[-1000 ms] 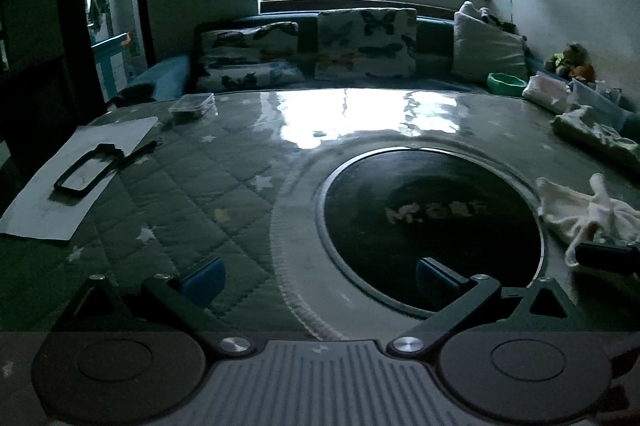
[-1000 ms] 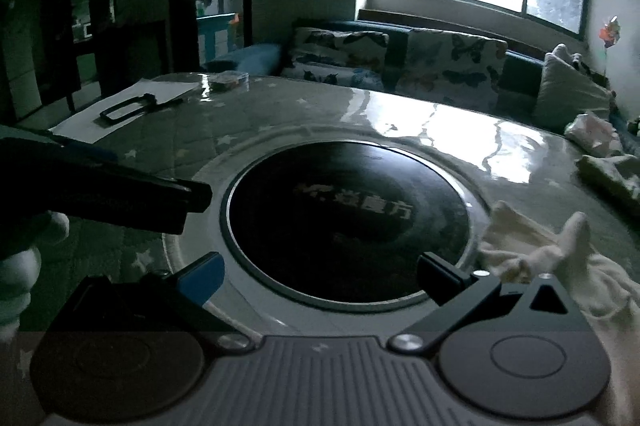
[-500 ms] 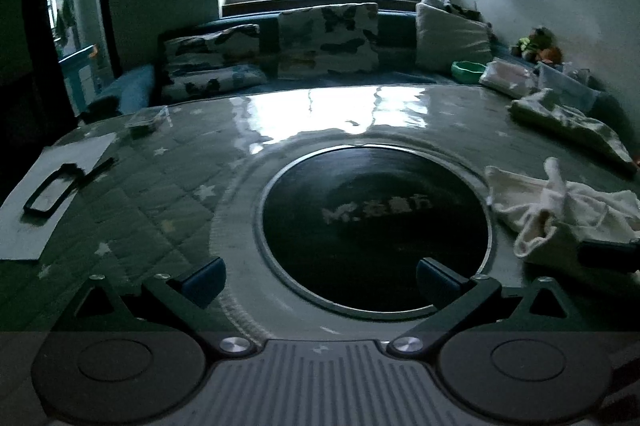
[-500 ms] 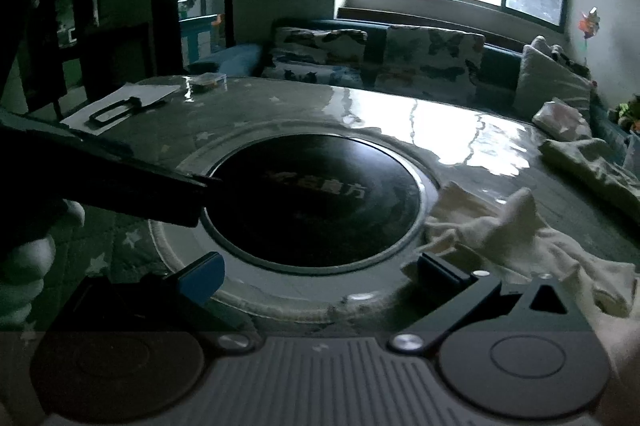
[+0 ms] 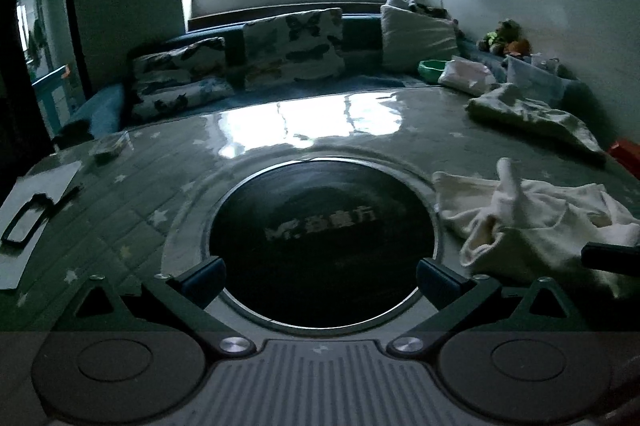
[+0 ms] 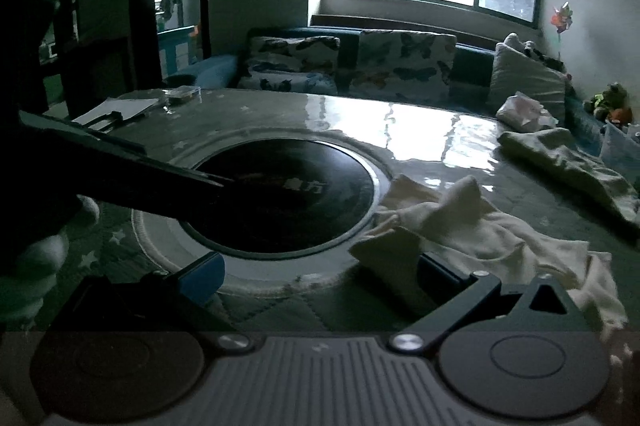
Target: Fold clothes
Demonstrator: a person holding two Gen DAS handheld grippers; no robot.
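Note:
A crumpled cream garment [image 5: 532, 214] lies on the table right of the black round cooktop [image 5: 320, 230]; it also shows in the right wrist view [image 6: 480, 230]. My left gripper [image 5: 320, 276] is open and empty, low over the cooktop's near rim. My right gripper [image 6: 320, 274] is open and empty, its right finger [image 6: 444, 272] at the garment's near left corner. A second pale garment [image 5: 532, 116] lies farther back right, also visible in the right wrist view [image 6: 568, 158].
The round table [image 5: 168, 162] has a quilted star cover under glossy plastic. A paper sheet with a dark frame [image 5: 28, 214] and a small box [image 5: 108, 146] sit at left. A sofa with cushions [image 5: 292, 46] stands behind. The left gripper's body [image 6: 120, 178] crosses the right wrist view.
Both grippers have swung and moved right toward the cream garment. It now lies closer in both views, and the right finger has reached its near corner.

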